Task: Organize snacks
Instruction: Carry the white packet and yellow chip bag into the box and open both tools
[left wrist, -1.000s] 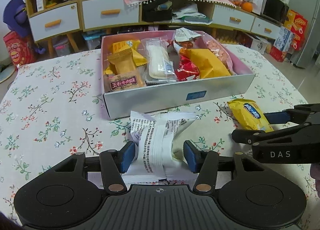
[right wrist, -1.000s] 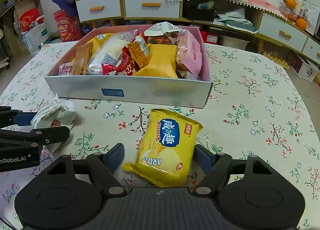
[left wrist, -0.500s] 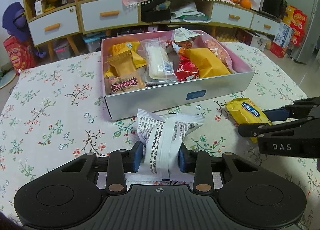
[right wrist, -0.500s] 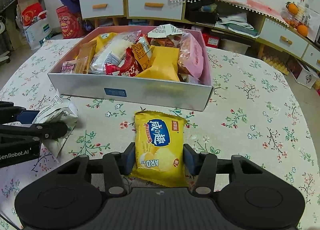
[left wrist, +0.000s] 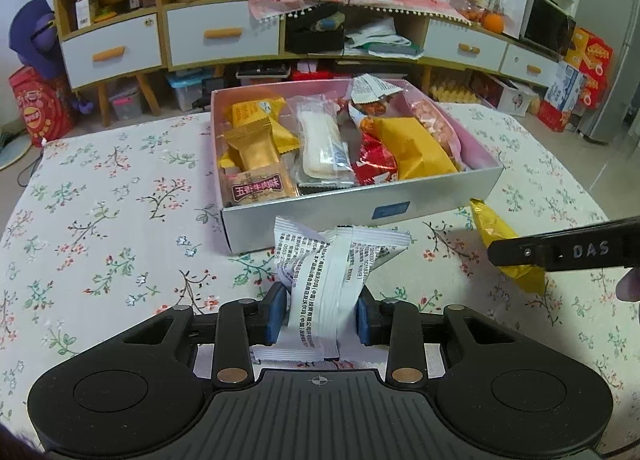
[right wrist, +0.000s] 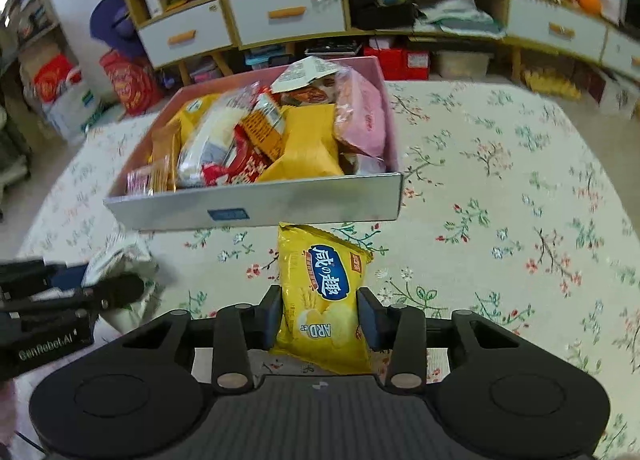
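My left gripper [left wrist: 322, 318] is shut on a white printed snack packet [left wrist: 326, 280] and holds it above the floral tablecloth, just in front of the snack box [left wrist: 360, 216]. My right gripper [right wrist: 322, 318] is shut on a yellow cracker packet [right wrist: 324, 292] and holds it lifted in front of the same box [right wrist: 260, 204]. The box is silver outside, pink inside, and holds several snack packets. The right gripper also shows at the right of the left wrist view [left wrist: 560, 252], the left gripper at the left of the right wrist view [right wrist: 60, 300].
The floral tablecloth [left wrist: 100, 228] covers the table around the box. Beyond the table's far edge stand white-drawered shelves [left wrist: 220, 36] and floor clutter. A red bag [left wrist: 32, 108] sits on the floor at the far left.
Both grippers closed on their packets, the left on the white one and the right on the yellow one, and lifted them off the cloth toward the box.
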Demonstrator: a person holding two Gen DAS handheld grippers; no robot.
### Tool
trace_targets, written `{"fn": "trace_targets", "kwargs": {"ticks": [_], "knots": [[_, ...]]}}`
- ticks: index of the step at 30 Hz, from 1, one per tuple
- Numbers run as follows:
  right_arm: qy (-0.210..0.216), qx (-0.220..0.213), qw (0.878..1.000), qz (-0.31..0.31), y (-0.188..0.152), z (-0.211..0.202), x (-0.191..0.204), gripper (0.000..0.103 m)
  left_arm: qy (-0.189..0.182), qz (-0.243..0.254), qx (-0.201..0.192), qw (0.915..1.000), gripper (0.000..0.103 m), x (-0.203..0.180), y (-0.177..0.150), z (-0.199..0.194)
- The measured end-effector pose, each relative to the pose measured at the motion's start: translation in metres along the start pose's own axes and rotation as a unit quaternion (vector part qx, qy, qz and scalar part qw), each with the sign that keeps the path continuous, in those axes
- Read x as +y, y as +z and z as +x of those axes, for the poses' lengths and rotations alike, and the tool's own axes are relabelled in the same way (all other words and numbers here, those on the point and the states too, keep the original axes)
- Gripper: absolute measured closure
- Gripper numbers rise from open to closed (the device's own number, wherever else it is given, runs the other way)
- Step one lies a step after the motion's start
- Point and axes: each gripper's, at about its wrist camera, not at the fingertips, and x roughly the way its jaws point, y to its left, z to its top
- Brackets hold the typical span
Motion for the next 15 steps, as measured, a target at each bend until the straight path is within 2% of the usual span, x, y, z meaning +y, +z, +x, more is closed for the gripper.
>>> {"fn": "trace_targets", "kwargs": {"ticks": [6,15], "knots": [[0.034,-0.002,0.998,0.049,0.005,-0.009,-0.012,0.103,-0.001,-0.007,-0.007,1.0,0.071,0.004,0.003,-0.006],[0.04,-0.01,0.997,0.071,0.011,-0.017,-0.023,0.103,0.0,-0.015,-0.013,0.9998,0.071,0.006,0.006,-0.012]]}}
